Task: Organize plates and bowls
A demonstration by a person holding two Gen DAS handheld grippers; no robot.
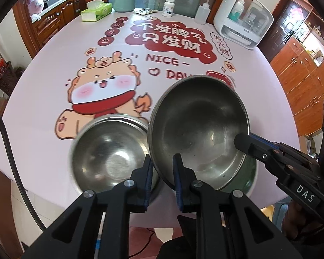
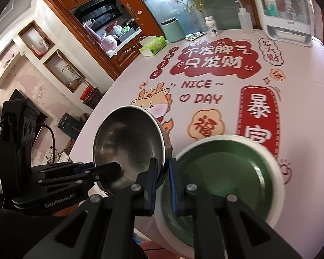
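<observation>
Step in hand: transport of the large steel bowl (image 1: pixel 196 129). It is tilted and lifted clear of the bench (image 1: pixel 43 99), carried by both grippers at once. The left gripper (image 1: pixel 162 172) is pinching the bowl's near-left rim; the right gripper (image 2: pixel 163 172) is pinching its right rim, one finger inside the wall.

Below and to the right of it, a green plate with a white rim (image 2: pixel 226 172) sits at the near edge of the bench, partly overlapped by the carried bowl. A smaller steel bowl (image 1: pixel 110 153) lies at the near edge to the left; whether it rests on the bench cannot be told, as it is blurred.

Judgement: the next move calls for lowering the large bowl level onto its destination, probably the plate, with both grippers releasing together so that it does not tip.
</observation>
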